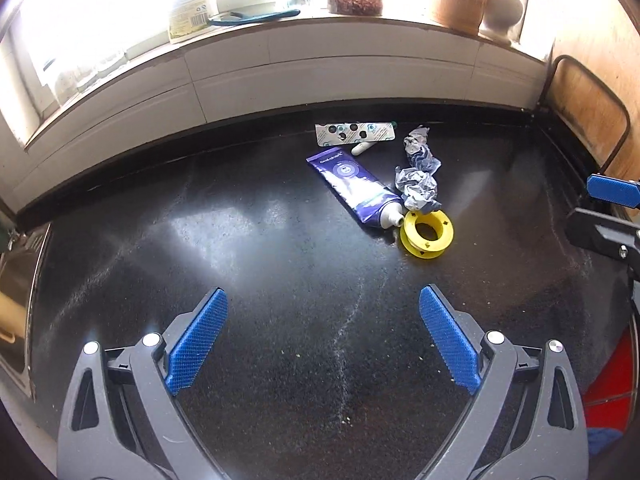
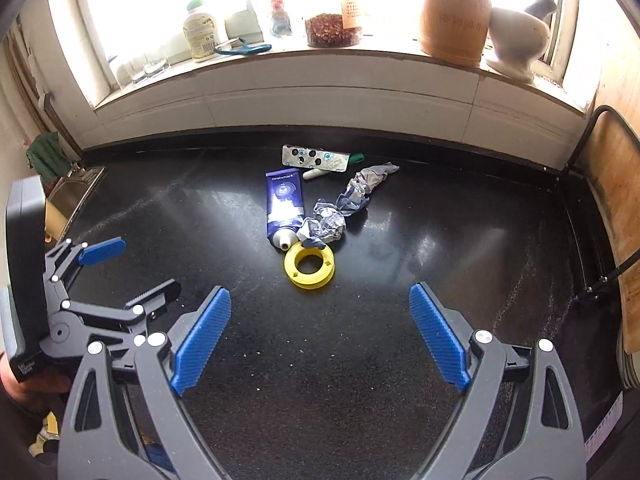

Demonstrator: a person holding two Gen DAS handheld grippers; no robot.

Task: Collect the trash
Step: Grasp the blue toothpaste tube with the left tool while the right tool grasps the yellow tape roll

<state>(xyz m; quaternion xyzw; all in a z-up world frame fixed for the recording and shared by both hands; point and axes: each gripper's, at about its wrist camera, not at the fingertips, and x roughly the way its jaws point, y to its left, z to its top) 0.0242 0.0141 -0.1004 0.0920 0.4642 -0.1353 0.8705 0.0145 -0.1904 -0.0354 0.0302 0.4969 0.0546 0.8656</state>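
Both the left gripper (image 1: pixel 323 312) and right gripper (image 2: pixel 320 310) gape empty; the yellow spool (image 2: pixel 309 265), toward the counter's (image 2: pixel 440 320) back edge, lies nearer the right.

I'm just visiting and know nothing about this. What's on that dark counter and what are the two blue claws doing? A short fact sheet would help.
surface: dark speckled counter
trash pile: purple tube, yellow spool, crumpled wrapper, blister pack
spool: in front of the tube's open nozzle
left gripper: open, empty
right gripper: open, empty
picked up: nothing yet
windowsill: wooden jar, bottle
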